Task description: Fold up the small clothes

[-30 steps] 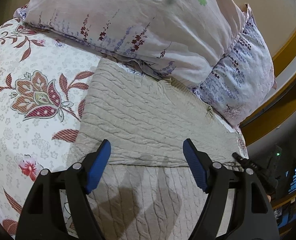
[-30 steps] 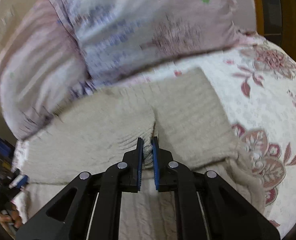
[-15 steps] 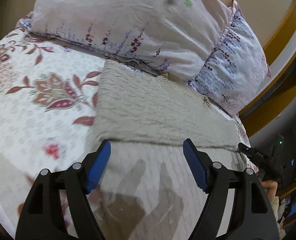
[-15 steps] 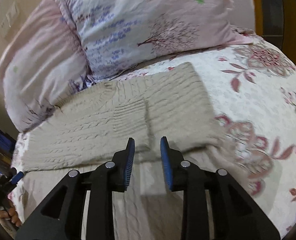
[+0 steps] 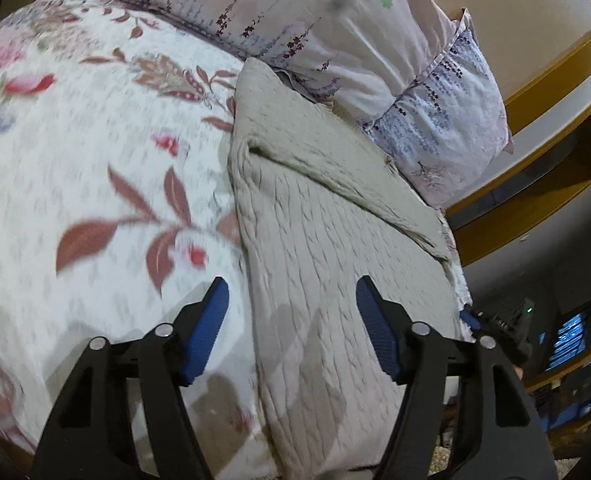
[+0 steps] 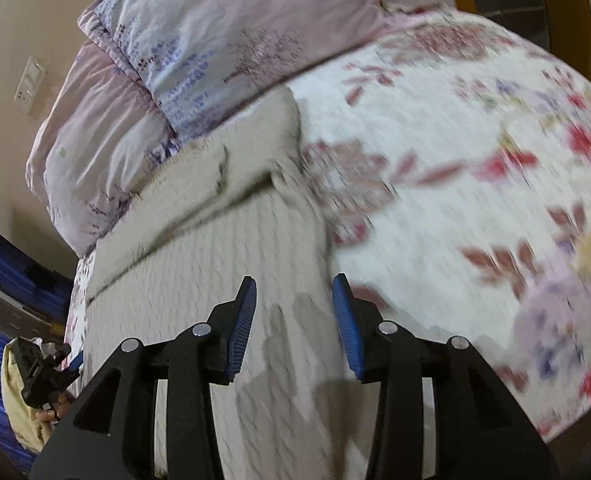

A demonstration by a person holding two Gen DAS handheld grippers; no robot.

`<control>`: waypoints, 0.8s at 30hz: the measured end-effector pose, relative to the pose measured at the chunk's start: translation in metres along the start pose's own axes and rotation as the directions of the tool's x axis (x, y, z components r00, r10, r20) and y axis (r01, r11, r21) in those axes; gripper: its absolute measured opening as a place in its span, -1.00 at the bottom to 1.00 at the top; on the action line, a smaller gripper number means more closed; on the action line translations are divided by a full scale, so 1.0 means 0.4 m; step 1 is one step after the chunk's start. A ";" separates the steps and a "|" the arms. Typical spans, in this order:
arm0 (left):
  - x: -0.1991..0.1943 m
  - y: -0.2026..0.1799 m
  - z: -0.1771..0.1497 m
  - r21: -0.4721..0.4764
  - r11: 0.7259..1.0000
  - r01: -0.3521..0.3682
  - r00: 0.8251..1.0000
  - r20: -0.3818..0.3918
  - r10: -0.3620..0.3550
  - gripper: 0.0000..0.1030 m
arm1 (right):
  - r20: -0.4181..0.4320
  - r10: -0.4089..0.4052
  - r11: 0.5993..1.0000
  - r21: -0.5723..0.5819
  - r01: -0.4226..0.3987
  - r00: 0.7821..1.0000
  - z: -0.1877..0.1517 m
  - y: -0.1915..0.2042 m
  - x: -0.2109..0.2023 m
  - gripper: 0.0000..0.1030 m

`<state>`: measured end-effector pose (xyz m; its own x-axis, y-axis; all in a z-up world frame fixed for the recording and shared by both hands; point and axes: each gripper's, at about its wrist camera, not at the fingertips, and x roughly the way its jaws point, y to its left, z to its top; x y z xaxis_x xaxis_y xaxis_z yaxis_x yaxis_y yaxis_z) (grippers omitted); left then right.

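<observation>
A beige cable-knit sweater [image 5: 335, 240] lies flat on the floral bedspread [image 5: 95, 160], its sleeves folded across the upper body. My left gripper [image 5: 291, 320] is open and empty above the sweater's lower left edge. In the right wrist view the sweater [image 6: 199, 272] runs up the left half, and my right gripper [image 6: 293, 320] is open and empty over its lower right edge. The other gripper shows at the far edge in each view [image 5: 495, 328] [image 6: 43, 364].
Two floral pillows [image 5: 335, 28] [image 6: 215, 40] lie just past the sweater's top. The bedspread [image 6: 475, 200] spreads wide beside it. A wooden shelf [image 5: 535, 160] and a lit screen [image 5: 571, 336] stand beyond the bed's edge.
My right gripper has opened and let go of the sleeve, now lying folded on the sweater. Both grippers have drawn back toward the sweater's lower end.
</observation>
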<state>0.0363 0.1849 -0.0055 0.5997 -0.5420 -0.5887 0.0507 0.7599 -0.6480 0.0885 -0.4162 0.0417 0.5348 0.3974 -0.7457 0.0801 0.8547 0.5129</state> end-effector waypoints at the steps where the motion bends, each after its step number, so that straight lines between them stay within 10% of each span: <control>1: -0.003 0.000 -0.010 -0.014 1.000 0.015 1.000 -0.005 -0.015 0.16 | -0.017 0.016 1.000 0.008 -0.015 1.000 -0.014 -0.007 -0.003 -0.19; 14: -0.002 -0.045 -0.173 -0.032 0.981 0.192 0.974 -0.116 -0.194 -0.26 | -0.182 0.251 0.966 -0.017 -0.258 0.951 -0.148 0.014 -0.061 -0.37; 24: -0.024 -0.078 -0.205 0.069 0.985 0.158 0.968 -0.210 -0.140 -0.38 | -0.274 0.231 0.954 -0.124 -0.273 0.933 -0.197 0.068 -0.077 -0.67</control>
<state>-0.0365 0.1370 -0.0193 0.4057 -0.7063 -0.5801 0.1995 0.6878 -0.6979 0.0080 -0.3786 0.0451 0.2872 0.6602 -0.6940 -0.1743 0.7484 0.6399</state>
